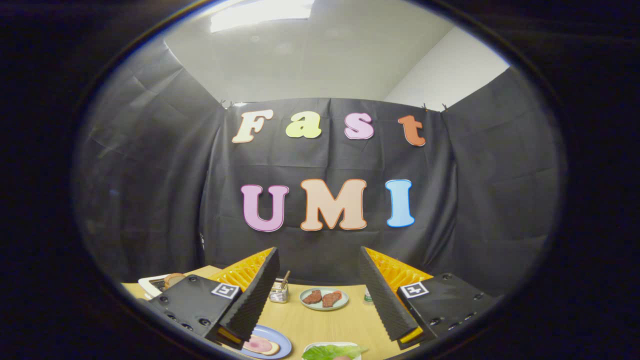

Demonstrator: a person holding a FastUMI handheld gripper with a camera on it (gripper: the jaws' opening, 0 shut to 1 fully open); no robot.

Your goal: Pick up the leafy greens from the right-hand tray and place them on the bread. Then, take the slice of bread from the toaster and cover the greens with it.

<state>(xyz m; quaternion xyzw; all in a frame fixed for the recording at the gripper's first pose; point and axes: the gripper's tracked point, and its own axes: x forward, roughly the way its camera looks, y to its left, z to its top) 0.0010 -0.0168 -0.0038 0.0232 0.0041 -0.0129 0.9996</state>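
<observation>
Gripper [320, 292] fingers spread, holding nothing; beyond them, a plate [324, 304] with 2 meat slices [322, 297]; nearer, greens [331, 351].

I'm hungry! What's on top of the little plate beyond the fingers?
Two reddish-brown slices lie on the small plate. The open hand-held gripper holds nothing. What's under the slices is covered.

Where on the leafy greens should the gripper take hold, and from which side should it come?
The gripper is open, holding nothing. The leafy greens lie flat on a white tray just below the fingers. Probably best: come down from above and pinch the ruffled edge nearest the fingers, since a flat leaf offers no thick side to grasp.
</observation>
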